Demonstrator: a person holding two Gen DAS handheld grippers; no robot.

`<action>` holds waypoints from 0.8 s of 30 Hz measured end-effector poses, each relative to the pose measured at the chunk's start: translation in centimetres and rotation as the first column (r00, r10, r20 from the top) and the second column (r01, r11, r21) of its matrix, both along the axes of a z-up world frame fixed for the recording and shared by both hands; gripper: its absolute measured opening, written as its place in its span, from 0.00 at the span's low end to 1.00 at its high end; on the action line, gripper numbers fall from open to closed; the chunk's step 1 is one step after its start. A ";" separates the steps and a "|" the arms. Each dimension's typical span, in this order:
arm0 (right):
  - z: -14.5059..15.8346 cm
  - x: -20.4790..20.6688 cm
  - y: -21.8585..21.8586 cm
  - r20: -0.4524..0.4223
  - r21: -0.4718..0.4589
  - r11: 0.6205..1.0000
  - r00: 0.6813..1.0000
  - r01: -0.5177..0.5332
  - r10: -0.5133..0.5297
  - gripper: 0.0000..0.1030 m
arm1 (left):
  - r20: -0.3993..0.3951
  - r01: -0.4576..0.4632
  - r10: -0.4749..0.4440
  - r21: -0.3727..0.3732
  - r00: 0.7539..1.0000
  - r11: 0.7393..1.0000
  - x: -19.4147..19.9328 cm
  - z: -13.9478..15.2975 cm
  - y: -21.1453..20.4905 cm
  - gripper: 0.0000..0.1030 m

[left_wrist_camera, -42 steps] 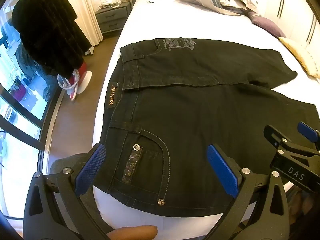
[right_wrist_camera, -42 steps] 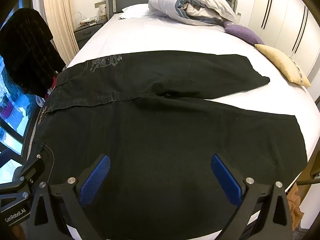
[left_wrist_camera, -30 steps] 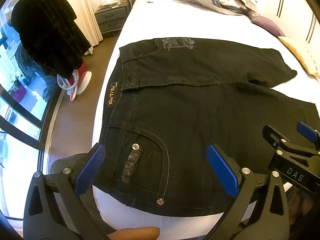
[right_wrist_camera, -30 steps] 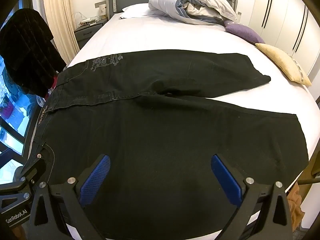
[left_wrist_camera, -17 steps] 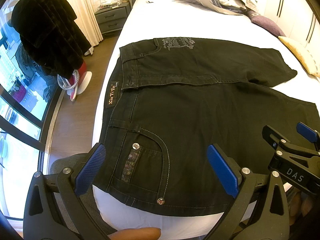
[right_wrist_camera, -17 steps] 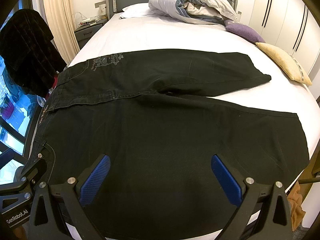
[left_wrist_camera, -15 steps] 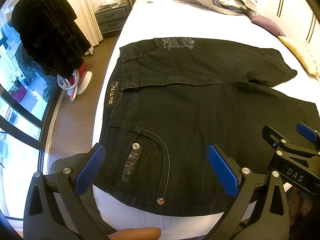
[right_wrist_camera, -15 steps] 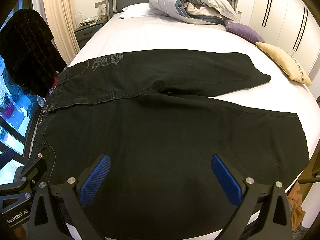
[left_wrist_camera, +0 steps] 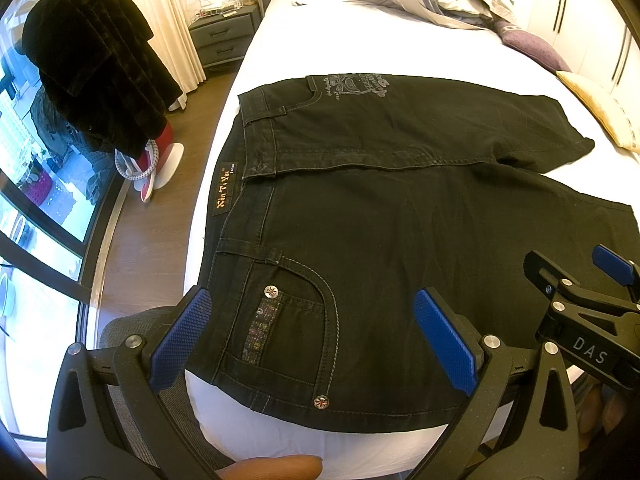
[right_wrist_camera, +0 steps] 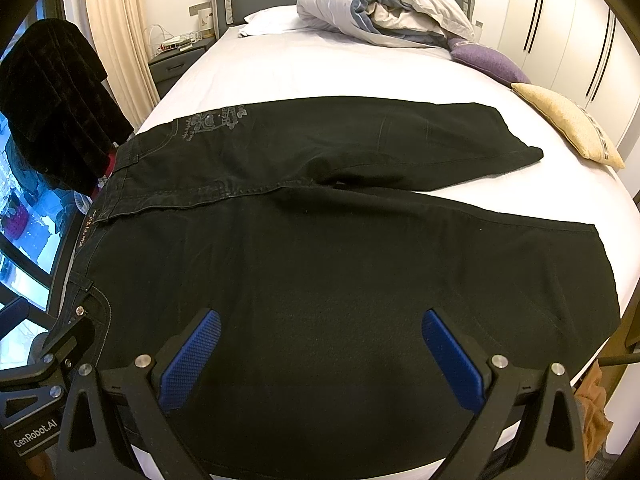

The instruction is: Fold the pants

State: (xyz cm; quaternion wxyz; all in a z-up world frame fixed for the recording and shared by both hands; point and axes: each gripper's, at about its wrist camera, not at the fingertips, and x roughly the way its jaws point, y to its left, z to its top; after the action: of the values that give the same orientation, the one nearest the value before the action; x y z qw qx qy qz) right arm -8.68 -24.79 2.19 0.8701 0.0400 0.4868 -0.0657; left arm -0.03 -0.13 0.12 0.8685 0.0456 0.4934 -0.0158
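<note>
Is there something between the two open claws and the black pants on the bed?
Nothing visible blocks them. The left claw and the right claw hang open over the near edge of the pants, which lie flat on the bed.

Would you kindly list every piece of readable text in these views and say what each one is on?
"DAS": on the right claw body, left wrist view.
"GenRobot.AI": on the left claw body, right wrist view.
"Xin Ti Ya" (roughly; partly blurred): orange waistband label of the pants.
Grey emblem lettering on the pants: unreadable.

bright window daylight, sharp, fisheye-warped edges
</note>
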 end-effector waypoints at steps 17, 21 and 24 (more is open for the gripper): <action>-0.2 -0.3 0.1 -0.003 0.007 1.000 1.000 -0.003 0.003 1.00 | 0.000 0.000 0.000 0.001 1.000 1.000 0.0 0.0 0.0 1.00; -0.2 -0.2 0.0 -0.005 0.011 1.000 1.000 -0.003 0.003 1.00 | 0.000 0.000 0.000 0.001 1.000 1.000 0.0 0.0 0.0 1.00; -0.3 -0.2 0.1 -0.007 0.011 1.000 1.000 -0.006 0.006 1.00 | -0.001 -0.001 0.001 0.001 1.000 1.000 0.0 -0.1 0.0 1.00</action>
State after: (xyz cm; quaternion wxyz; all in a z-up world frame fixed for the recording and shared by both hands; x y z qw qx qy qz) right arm -8.88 -24.66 1.87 0.8683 0.0433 0.4904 -0.0605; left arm -0.06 -0.08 -0.01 0.8682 0.0460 0.4939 -0.0153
